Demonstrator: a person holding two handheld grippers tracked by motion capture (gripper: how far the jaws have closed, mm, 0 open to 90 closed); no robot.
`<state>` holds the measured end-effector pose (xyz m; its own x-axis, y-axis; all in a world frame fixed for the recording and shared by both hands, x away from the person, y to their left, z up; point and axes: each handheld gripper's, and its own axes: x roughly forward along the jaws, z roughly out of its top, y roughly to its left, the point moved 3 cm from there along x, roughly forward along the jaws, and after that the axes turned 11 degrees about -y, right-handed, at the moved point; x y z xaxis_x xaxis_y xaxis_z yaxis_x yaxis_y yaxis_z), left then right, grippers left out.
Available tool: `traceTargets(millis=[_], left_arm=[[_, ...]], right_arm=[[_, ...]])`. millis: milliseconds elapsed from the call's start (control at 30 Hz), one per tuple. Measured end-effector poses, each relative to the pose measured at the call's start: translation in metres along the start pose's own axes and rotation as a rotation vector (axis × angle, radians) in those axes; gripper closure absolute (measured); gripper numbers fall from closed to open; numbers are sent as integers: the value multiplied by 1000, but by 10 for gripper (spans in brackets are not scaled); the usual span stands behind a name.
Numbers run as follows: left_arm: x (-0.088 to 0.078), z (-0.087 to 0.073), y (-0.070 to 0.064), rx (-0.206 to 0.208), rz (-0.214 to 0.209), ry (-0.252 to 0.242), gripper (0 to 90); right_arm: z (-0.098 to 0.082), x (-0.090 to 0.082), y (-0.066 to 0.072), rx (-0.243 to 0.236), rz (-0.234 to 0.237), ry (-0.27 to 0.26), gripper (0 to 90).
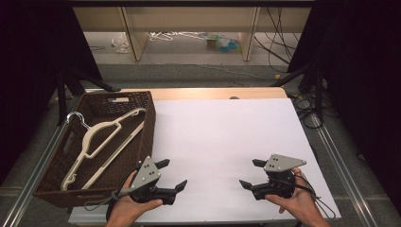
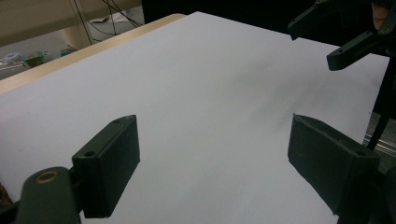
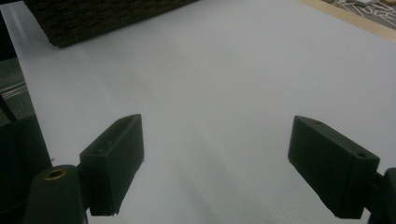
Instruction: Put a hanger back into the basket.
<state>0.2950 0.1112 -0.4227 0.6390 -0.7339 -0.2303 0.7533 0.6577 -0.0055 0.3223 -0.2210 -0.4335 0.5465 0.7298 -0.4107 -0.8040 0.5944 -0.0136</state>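
A dark brown wicker basket (image 1: 149, 124) stands at the table's left side, with two cream plastic hangers (image 1: 101, 142) lying in it. My left gripper (image 1: 172, 173) is held near the front edge just right of the basket, open, nothing between its jaws (image 2: 212, 163). My right gripper (image 1: 249, 173) is held at the front right, open and empty too (image 3: 215, 163). The two grippers point toward each other over the white table surface (image 1: 222, 137). The right gripper's jaws show far off in the left gripper view. A corner of the basket (image 3: 93, 18) appears in the right gripper view.
The white sheet covers a wooden tabletop whose edge (image 1: 213, 93) shows at the back. Black curtains and stand legs flank both sides. Cables (image 1: 307, 109) lie on the floor at the right, and metal rails (image 1: 335, 156) run beside the table.
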Motion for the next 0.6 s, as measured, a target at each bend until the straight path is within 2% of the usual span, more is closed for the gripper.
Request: traceTargets(millis=[167, 433, 467, 600], left_arm=[[-5, -1, 2, -19, 16, -32, 167], [-8, -5, 5, -30, 21, -23, 167], [-7, -6, 5, -34, 21, -22, 167], [-7, -6, 5, -35, 21, -20, 167]], right_arm=[[-1, -1, 5, 6, 3, -11, 192], [-4, -8, 6, 10, -14, -46, 192], [-4, -8, 7, 23, -9, -44, 192], [-5, -9, 7, 24, -9, -43, 191]])
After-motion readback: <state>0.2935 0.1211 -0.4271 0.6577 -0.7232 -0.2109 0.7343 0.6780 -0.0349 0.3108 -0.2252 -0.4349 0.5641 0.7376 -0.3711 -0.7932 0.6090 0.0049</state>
